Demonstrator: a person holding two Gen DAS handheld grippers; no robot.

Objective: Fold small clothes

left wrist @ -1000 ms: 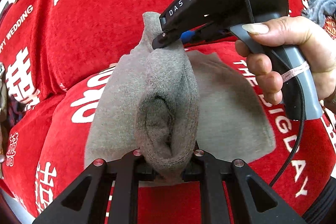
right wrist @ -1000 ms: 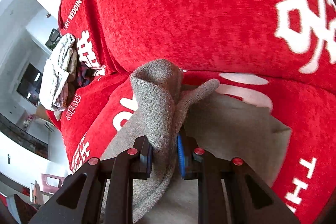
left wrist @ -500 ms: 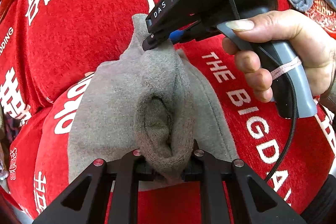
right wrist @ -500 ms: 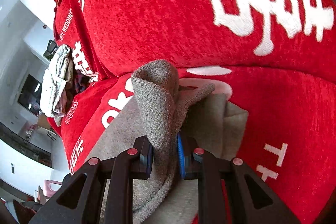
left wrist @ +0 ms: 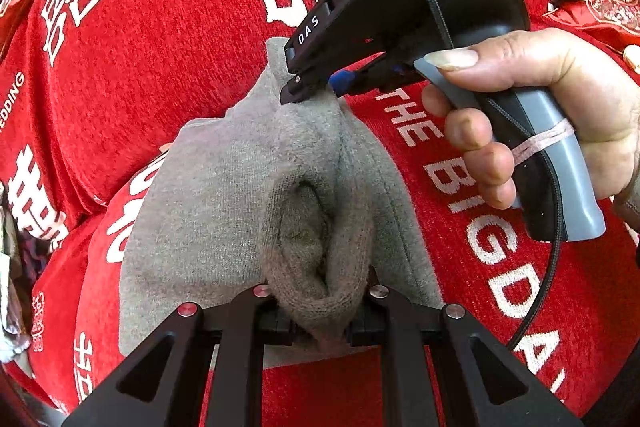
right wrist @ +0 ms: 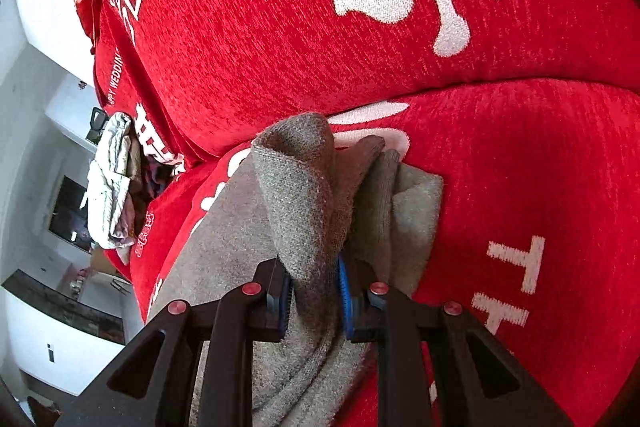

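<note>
1. A grey cloth [left wrist: 208, 195] lies on the seat of a red sofa [left wrist: 160, 39] printed with white lettering, spreading from the centre of the left wrist view toward 8 o'clock.
2. The left gripper [left wrist: 320, 327], at 6 o'clock in its own view, is pinching a bunched fold of the cloth.
3. The right gripper [left wrist: 316, 89], held in a hand [left wrist: 560, 115] at 3 o'clock, is pinching the cloth's far edge near 12 o'clock of the cloth.
4. In the right wrist view, the right gripper [right wrist: 314, 291] clamps a raised fold of the cloth [right wrist: 296, 195] between blue pads.
5. Crumpled pale laundry [right wrist: 110, 183] sits at 9 o'clock on the sofa [right wrist: 280, 27].
</note>
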